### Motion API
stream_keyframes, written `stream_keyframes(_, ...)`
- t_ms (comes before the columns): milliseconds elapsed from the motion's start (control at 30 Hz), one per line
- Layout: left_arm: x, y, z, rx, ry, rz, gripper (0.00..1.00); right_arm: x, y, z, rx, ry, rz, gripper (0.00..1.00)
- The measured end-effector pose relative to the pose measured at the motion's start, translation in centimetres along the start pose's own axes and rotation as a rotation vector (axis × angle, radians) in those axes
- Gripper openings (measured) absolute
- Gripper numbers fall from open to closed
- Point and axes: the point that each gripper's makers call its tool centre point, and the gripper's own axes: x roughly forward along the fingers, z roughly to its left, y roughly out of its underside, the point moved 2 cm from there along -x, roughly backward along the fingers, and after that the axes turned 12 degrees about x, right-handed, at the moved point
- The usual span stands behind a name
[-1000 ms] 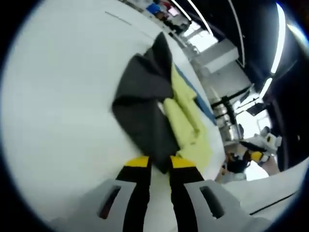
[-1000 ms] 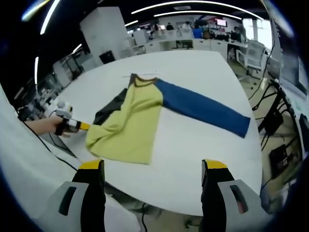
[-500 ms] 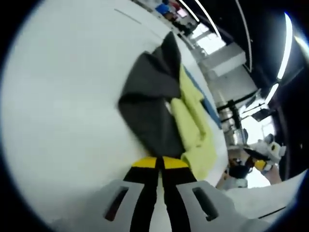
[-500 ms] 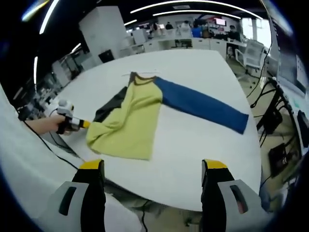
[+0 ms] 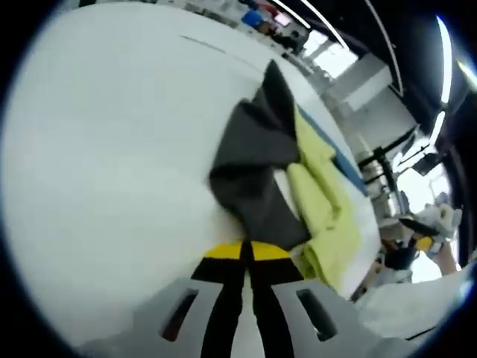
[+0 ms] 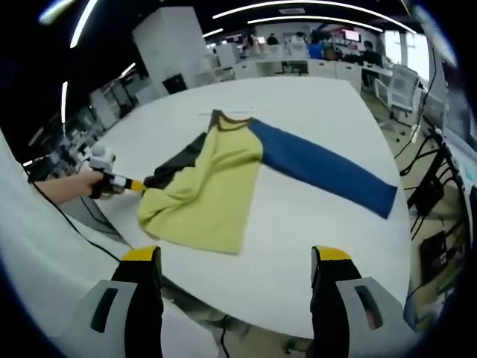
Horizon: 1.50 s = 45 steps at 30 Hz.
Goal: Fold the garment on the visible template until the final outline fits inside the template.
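- Left gripper [image 5: 247, 250]: in the left gripper view its yellow-tipped fingers [image 5: 223, 250] are pressed together, clamped on the edge of the dark grey sleeve [image 5: 253, 168] of the garment [image 5: 317, 194].
- From that grip the grey sleeve runs away from the fingers across the white counter [image 5: 104, 149], bunched and folded over itself; the yellow body lies crumpled just beside it.
- Right gripper [image 6: 235, 257]: in the right gripper view its fingers [image 6: 141, 257] stand wide apart with nothing between them, above the near edge of the counter [image 6: 313, 231].
- The right gripper view gives the whole garment [image 6: 216, 186]: yellow body near the middle of the counter, blue sleeve [image 6: 328, 171] laid out flat and straight toward the right, dark collar at the far end, grey sleeve [image 6: 175, 164] drawn toward the left.
- The same view shows the left gripper [image 6: 138, 185] at the counter's left edge, held by a person's hand [image 6: 82, 183], its yellow tips touching the grey sleeve.
- The left gripper view shows only a thin strip of the blue sleeve behind the yellow cloth.
- A thin line [image 5: 205, 45] is marked on the counter beyond the garment; the rest of any template outline cannot be made out.
- Background in the right gripper view: an office with desks [image 6: 298, 67] and ceiling light strips [image 6: 298, 9].
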Motion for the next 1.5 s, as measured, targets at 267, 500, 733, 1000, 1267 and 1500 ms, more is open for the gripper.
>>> stream_keyframes(267, -1.5, 0.2, 2.4, -0.005, -0.085, 0.0, 0.0, 1.1, -0.4, 0.3, -0.016, -0.028, 0.009, 0.82)
stream_keyframes(500, -3.6, 0.1, 5.0, -0.032, -0.188, -0.035, 0.0, 2.0, -1.3, 0.9, -0.039, -0.057, 0.015, 0.82)
stream_keyframes(733, -5.9, -0.1, 7.6, -0.057, -0.31, -0.076, 0.0, 2.6, -1.7, 1.5, -0.057, -0.079, 0.019, 0.82)
stream_keyframes(1000, -7.8, -0.7, 9.7, -0.041, -0.414, -0.116, 0.0, 3.0, -1.7, 1.9, -0.064, -0.093, 0.02, 0.82)
stream_keyframes(1267, -9.0, -1.2, 11.6, -0.046, -0.507, -0.147, 0.0, 3.0, -1.4, 2.0, -0.064, -0.093, 0.021, 0.82)
stream_keyframes(1500, -10.0, -1.7, 13.0, -0.046, -0.564, -0.175, 0.0, 3.0, -1.3, 2.0, -0.056, -0.087, 0.019, 0.82)
